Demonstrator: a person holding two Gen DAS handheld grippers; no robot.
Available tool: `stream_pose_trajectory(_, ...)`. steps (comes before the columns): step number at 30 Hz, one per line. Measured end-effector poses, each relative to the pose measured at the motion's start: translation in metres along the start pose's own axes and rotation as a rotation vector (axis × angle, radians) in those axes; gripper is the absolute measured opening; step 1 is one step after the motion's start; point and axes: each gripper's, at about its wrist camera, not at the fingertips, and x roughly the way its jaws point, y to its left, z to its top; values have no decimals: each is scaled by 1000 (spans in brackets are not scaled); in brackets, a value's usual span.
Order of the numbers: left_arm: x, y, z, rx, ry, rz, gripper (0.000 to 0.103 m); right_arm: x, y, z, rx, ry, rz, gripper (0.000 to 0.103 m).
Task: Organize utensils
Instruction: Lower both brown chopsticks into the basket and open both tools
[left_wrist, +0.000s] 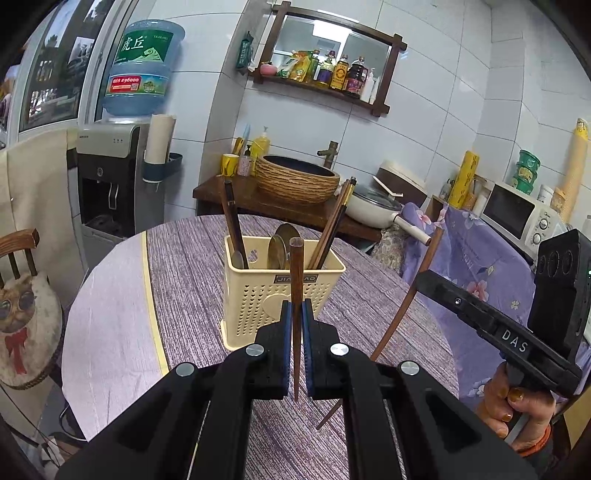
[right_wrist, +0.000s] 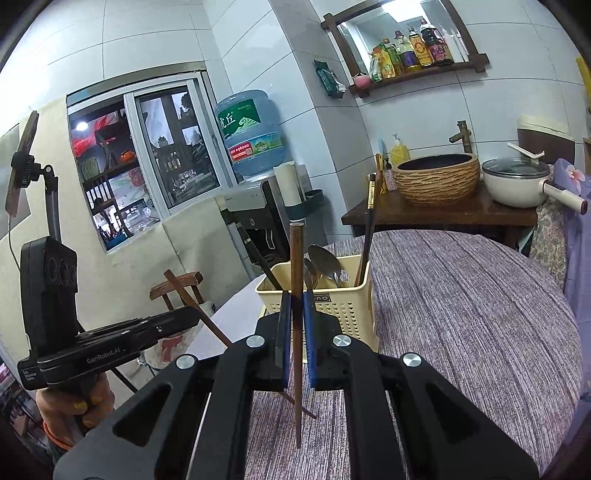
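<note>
The left gripper (left_wrist: 294, 314) squeezes a brown chopstick (left_wrist: 296, 295) between its blue pads (left_wrist: 285, 332). The stick stands almost straight up, thick end on top. Its thin tip hangs just above the purple table (left_wrist: 369, 306), not touching it.

The right gripper (right_wrist: 294, 314) also squeezes a chopstick (right_wrist: 296, 280) tight. That stick points up too, and its tip hangs over the table (right_wrist: 461, 295).

In the left view, the right gripper (left_wrist: 424, 277) sits off to the right with its stick (left_wrist: 406, 306) leaning. In the right view, the left gripper (right_wrist: 192, 314) sits off to the left with its stick (right_wrist: 199, 306) leaning.

A yellow basket (left_wrist: 284, 295) with little holes stands on the table, just past both grippers. It shows in the right view too (right_wrist: 343, 310). Inside it are two spoons (left_wrist: 282, 245) in the middle, a dark chopstick (left_wrist: 232, 221) on one side and more chopsticks (left_wrist: 334, 225) on the other side. They all lean out over the rim.

Behind the table is a woven bowl (left_wrist: 297, 181) and a white pot (left_wrist: 373, 208).
</note>
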Motion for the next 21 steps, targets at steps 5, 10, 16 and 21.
stream_pose_trajectory(5, 0, -1, 6, 11, -8, 6, 6, 1, 0, 4, -11, -1, -9, 8)
stream_pose_trajectory(10, -2, -4, 9, 24, -18, 4, 6, -1, -1, 8, -13, -2, -3, 8)
stream_pose_trajectory(16, -6, -6, 16, 30, -25, -12, 6, -2, -1, 15, -2, -8, 25, 8)
stream_pose_trajectory(21, -13, -10, 34, 48, -56, -25, 6, -1, 3, 34, -8, -28, 43, 8)
